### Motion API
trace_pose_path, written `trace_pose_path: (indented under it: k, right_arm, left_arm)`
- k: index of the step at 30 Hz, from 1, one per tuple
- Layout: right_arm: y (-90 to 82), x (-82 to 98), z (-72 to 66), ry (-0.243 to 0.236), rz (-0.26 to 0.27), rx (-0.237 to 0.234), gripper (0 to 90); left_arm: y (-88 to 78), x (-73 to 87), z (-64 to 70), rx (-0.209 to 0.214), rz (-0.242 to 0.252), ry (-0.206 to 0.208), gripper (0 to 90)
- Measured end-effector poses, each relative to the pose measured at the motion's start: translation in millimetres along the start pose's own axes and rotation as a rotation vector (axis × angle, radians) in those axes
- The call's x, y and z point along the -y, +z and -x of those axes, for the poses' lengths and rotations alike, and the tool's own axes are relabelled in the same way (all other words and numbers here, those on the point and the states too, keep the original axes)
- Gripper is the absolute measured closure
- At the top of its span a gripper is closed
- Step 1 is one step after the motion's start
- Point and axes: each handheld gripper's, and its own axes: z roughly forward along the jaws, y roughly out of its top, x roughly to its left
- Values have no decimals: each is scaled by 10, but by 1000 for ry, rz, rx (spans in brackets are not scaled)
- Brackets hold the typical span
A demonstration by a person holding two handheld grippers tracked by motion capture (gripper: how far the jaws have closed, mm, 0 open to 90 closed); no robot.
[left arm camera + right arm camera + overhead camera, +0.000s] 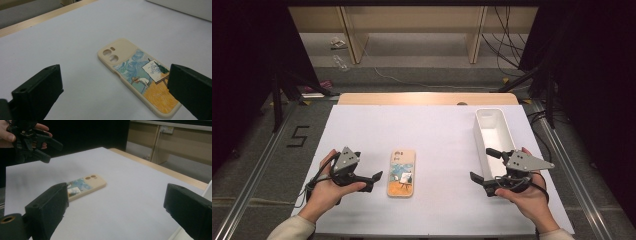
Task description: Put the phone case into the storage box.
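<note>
- The table (437, 120) is covered by a white sheet; a strip of bare wood shows along its far edge.
- A long white tray (493, 131) lies on the sheet at the right, its length running away from the person. It is open at the top.
- The right gripper (484, 167) is held in the person's right hand (528, 196), just beside the near end of the tray and pointing left toward the middle of the table. Its jaws are spread wide with nothing between them; in the right gripper view they frame bare sheet.
- The left gripper (368, 179) is held in the left hand (326, 186) at the near left, pointing right. Its jaws also stand wide apart and grip nothing. It sits near the case but is not touching it.
- The phone case (401, 172) lies flat on the sheet between the two grippers, nearer the left one, back side up. It is cream, with camera cut-outs at its far end and a printed painting of a figure at an easel. In the left gripper view the case (140, 75) lies ahead of the jaws, its near end passing behind the right-hand jaw.
</note>
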Motion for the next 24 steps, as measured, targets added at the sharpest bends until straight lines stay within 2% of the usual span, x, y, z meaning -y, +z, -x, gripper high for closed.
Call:
trace_pose_path:
  k: [12, 17, 18, 19, 21, 22, 23, 24]
  right_arm:
    - [6, 7, 2, 7, -1, 2, 69]
    - [7, 8, 5, 11, 0, 2, 70]
    - [9, 9, 5, 12, 0, 2, 71]
    - [12, 10, 5, 12, 2, 3, 71]
    - [15, 9, 6, 14, 3, 3, 72]
    - [17, 10, 6, 13, 2, 2, 73]
    - [17, 10, 6, 13, 2, 2, 73]
    - [22, 15, 7, 11, -2, 3, 76]
  left_arm:
    - [0, -10, 12, -6, 1, 0, 0]
    - [22, -27, 32, -6, -4, -3, 39]
    - [25, -33, 40, -9, 0, -10, 68]
    - [23, -44, 42, -13, 1, -10, 205]
    - [25, -68, 52, -19, 20, -18, 323]
    - [20, -86, 59, -10, 38, -24, 440]
    - [24, -97, 68, 11, 48, -37, 440]
    - [32, -108, 82, 22, 52, -38, 621]
